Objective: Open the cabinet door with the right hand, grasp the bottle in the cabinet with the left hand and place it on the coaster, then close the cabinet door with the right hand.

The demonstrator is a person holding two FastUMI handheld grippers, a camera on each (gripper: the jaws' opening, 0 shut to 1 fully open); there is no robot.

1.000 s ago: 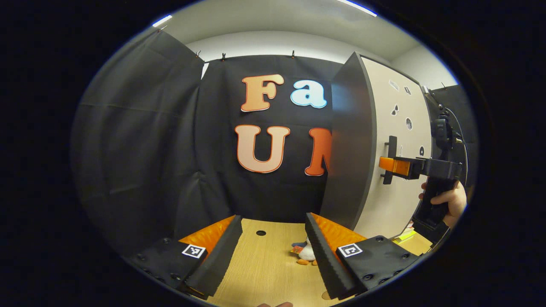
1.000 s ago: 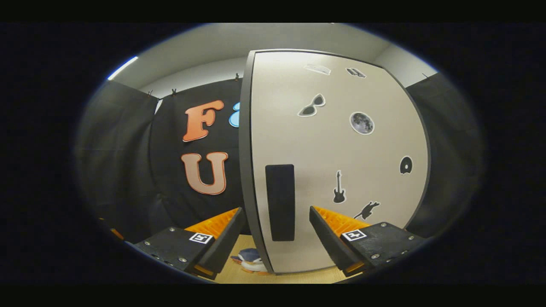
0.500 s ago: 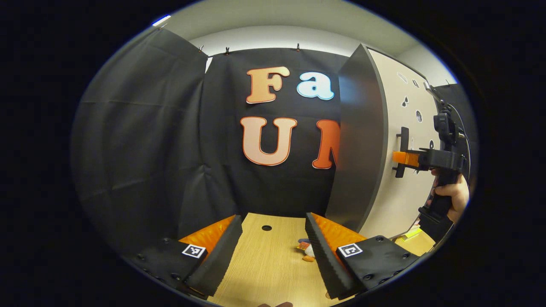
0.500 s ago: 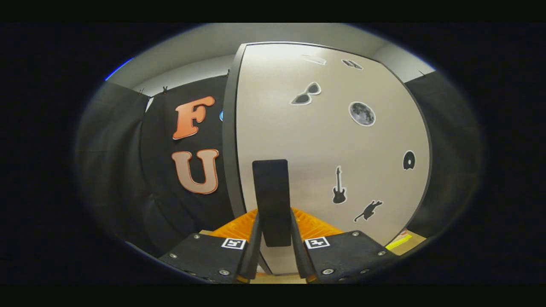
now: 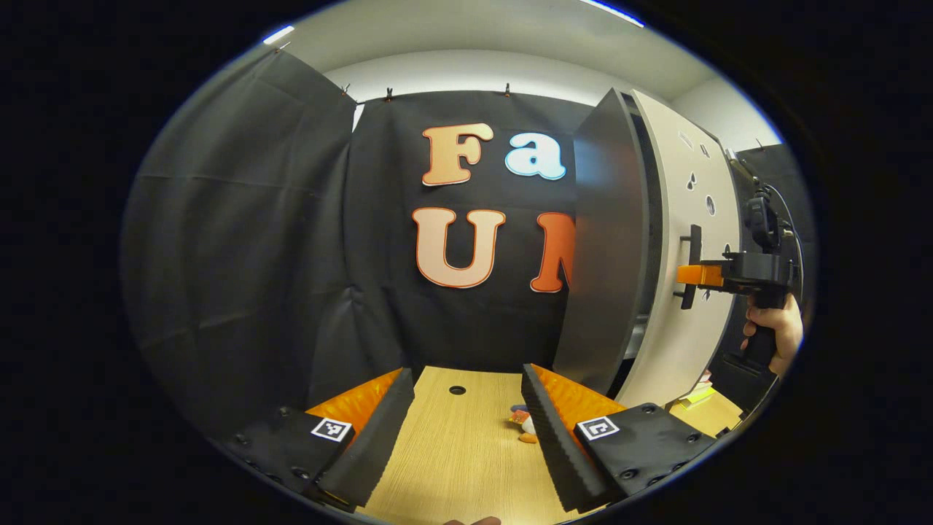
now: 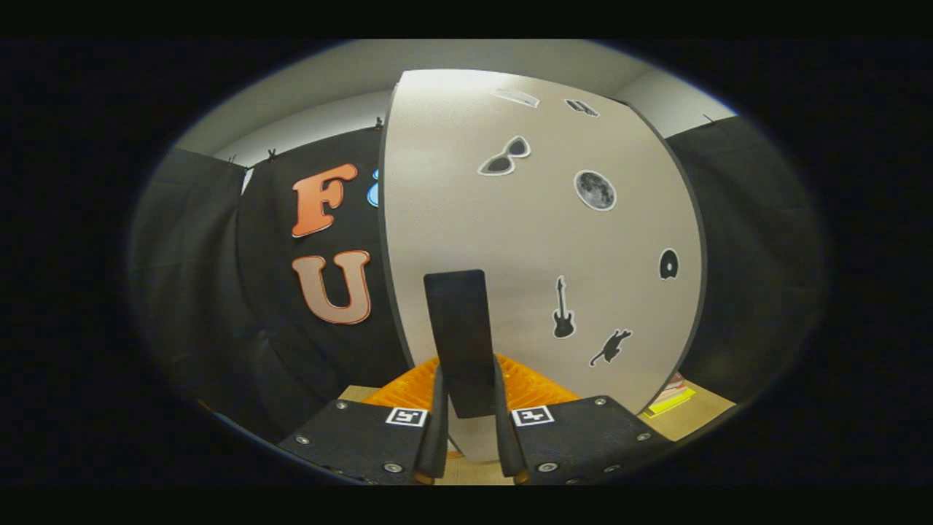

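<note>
The beige cabinet door (image 6: 539, 240) carries several dark stickers and a black vertical handle (image 6: 459, 335). My right gripper (image 6: 466, 383) is shut on that handle, one finger on each side. In the left gripper view the door (image 5: 685, 350) stands slightly ajar, with a dark gap between it and the cabinet's grey side panel (image 5: 605, 255). The right gripper (image 5: 686, 275), held by a hand (image 5: 773, 328), clamps the handle (image 5: 692, 266) there. My left gripper (image 5: 466, 430) hovers open over the wooden table (image 5: 452, 459), left of the cabinet, with nothing between its fingers. The cabinet's inside is hidden.
A small toy penguin (image 5: 523, 426) lies on the table beside my left gripper's right finger. The tabletop has a round hole (image 5: 457, 390) near the back. Yellow flat items (image 6: 670, 397) are stacked on the table right of the cabinet.
My right gripper went from open around the handle to shut on it. The door has since swung out a crack. The left gripper has barely moved.
</note>
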